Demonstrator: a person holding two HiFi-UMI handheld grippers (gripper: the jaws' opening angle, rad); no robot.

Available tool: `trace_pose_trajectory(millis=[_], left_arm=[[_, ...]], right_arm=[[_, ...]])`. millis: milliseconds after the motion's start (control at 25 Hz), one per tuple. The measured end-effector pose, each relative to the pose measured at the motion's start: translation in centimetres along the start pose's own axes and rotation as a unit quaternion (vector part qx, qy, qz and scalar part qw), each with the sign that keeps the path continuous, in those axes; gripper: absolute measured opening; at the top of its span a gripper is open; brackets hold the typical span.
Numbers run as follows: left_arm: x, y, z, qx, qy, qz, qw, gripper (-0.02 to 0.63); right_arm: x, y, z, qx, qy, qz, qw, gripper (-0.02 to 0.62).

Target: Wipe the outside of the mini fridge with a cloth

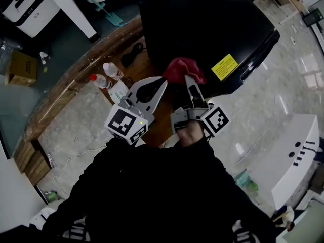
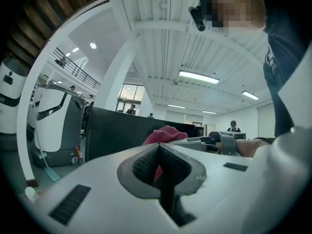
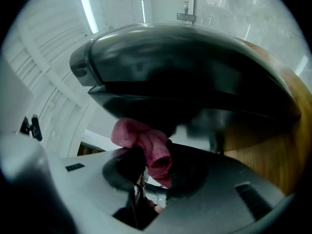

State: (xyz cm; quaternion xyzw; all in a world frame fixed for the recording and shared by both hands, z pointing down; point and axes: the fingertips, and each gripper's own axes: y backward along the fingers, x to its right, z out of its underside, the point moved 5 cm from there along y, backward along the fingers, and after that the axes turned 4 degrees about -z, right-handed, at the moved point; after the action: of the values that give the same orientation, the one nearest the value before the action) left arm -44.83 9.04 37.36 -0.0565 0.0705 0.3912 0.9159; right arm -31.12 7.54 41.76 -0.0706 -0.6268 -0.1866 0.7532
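No word or number can be read anywhere. The fridge [image 1: 202,29] has a yellow label [image 1: 224,67] with dark print on it, but the print is too small to read. A white machine [image 1: 28,6] has a small dark mark, also too small. Two bottles [image 1: 112,71] have labels that are too small to read. Each cube [image 1: 126,125] shows black and white squares, not letters.

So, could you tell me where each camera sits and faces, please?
Head view: on the head, steeply down at left gripper, right gripper, dark torso.
Left gripper view: on that gripper, along shut fingers toward the mini fridge; forearm at right.
Right gripper view: along fingers clamping the red cloth, mini fridge beyond.
All share those two.
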Motion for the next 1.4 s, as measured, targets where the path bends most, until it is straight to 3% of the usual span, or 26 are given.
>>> trace_pose_trajectory(millis=[160, 360, 680, 1000, 1280, 1400], left_arm=[[-0.8, -0.2, 0.8, -0.008, 0.001, -0.004, 1.0000, 0.006], [-1.7, -1.1, 2.7, -0.025, -0.005, -0.002, 0.9997, 0.006], [-2.7, -2.9, 8.9, -0.048, -0.007, 0.001, 0.9988, 0.006], [-4.2, -3.9, 17.4, -0.125, 0.004, 0.006, 0.9921, 0.006], [-5.7, -4.8, 24.8, -0.189, -0.017, -0.003, 0.9818, 0.006], [-5.8, -4.6, 26.8, -0.209, -0.003, -0.009, 0.9779, 0.006]], right_arm=[[0.9, -0.2, 0.3, 0.000, -0.026, 0.003, 1.000, 0.118], [3.7, -0.2, 0.9, -0.001, -0.033, 0.038, 0.999, 0.118], [9.7, 0.2, 2.0, -0.006, -0.023, 0.098, 0.995, 0.118], [17.9, 0.8, 4.1, -0.008, -0.027, 0.151, 0.988, 0.117], [26.5, 1.8, 5.7, -0.021, -0.014, 0.213, 0.977, 0.115], [28.7, 2.1, 6.3, -0.022, -0.017, 0.224, 0.974, 0.114]])
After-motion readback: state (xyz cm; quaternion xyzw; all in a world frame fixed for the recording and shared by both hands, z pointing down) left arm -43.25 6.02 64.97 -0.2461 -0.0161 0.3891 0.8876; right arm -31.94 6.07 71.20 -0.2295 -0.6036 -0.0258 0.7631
